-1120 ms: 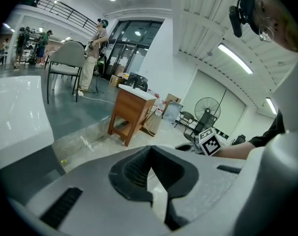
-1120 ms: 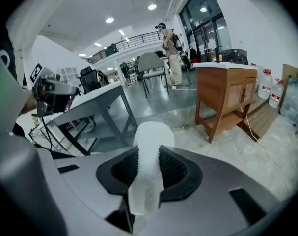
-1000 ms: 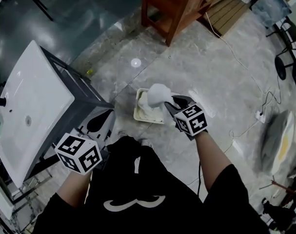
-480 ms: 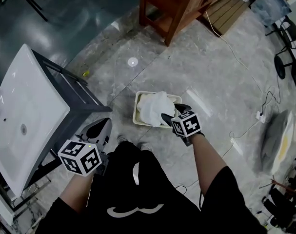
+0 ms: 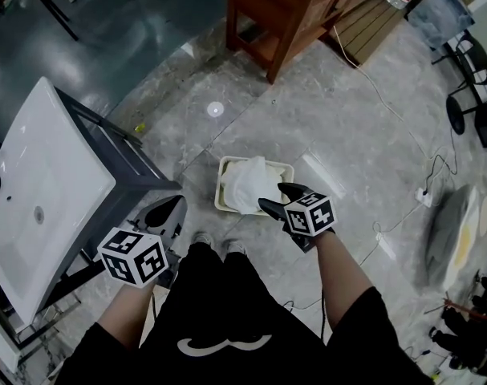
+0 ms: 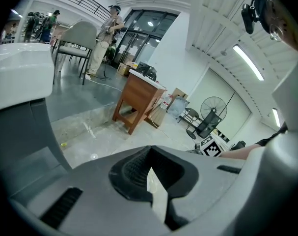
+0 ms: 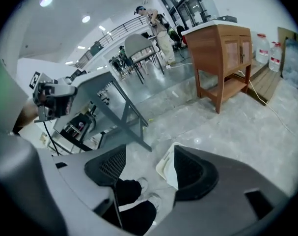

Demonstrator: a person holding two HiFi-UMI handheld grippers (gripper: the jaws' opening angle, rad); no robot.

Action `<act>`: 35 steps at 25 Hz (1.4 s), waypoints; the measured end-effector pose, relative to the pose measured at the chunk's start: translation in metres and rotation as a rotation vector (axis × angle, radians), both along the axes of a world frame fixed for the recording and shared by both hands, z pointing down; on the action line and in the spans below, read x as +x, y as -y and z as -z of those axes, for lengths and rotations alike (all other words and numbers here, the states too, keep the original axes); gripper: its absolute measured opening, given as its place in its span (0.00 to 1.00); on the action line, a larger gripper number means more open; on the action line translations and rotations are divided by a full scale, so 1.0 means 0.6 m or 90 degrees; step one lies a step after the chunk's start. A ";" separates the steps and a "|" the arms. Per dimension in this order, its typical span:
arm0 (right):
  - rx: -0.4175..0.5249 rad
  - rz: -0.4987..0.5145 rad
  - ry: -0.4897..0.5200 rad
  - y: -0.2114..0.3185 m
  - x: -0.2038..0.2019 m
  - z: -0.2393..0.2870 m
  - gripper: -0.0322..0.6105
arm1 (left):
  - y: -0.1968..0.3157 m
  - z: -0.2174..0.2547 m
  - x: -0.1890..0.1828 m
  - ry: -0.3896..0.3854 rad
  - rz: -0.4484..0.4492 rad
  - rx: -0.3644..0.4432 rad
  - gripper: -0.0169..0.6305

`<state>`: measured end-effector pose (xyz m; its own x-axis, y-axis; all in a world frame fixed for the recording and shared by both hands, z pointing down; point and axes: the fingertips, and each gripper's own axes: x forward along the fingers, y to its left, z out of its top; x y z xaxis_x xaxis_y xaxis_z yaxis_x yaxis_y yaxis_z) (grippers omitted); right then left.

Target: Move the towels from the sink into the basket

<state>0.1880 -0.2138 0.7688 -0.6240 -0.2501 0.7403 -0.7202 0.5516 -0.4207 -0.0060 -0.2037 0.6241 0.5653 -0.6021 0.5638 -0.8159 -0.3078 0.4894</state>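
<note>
Towels (image 5: 247, 184) lie heaped in the basket (image 5: 221, 187). Sink (image 5: 58, 175) stands well left of the basket. Right tool (image 5: 272, 195), at the basket's near edge, is opening with nothing between its jaws; left tool (image 5: 167, 207), left of the basket, is closed and empty.

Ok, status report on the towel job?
Right gripper fingers opening, nothing between them. Left gripper shut, empty. Towel lying in the basket. Nothing blocking the basket.

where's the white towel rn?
Head view, centre: the white towel lies in the cream rectangular basket on the grey floor, just left of the right gripper, whose jaws are opening with nothing between them.
</note>
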 end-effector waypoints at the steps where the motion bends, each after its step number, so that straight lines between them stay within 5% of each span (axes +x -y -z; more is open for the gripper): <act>1: 0.010 -0.004 0.025 0.002 -0.003 0.026 0.53 | 0.001 0.009 0.007 -0.003 -0.004 0.004 0.04; 4: 0.051 -0.008 0.109 -0.003 -0.020 0.126 0.51 | -0.003 0.044 0.033 -0.017 -0.022 0.012 0.04; 11: 0.218 -0.012 0.218 -0.014 -0.037 0.401 0.08 | -0.007 0.183 0.091 -0.069 -0.059 0.080 0.04; 17: 0.297 0.009 0.253 -0.048 -0.040 0.572 0.05 | -0.026 0.311 0.131 -0.088 -0.098 0.133 0.04; 25: 0.409 -0.018 0.258 -0.073 0.002 0.742 0.05 | -0.059 0.491 0.179 -0.108 -0.180 0.270 0.04; 35: 0.477 0.002 0.268 -0.108 0.011 0.833 0.05 | -0.090 0.577 0.211 -0.134 -0.209 0.334 0.04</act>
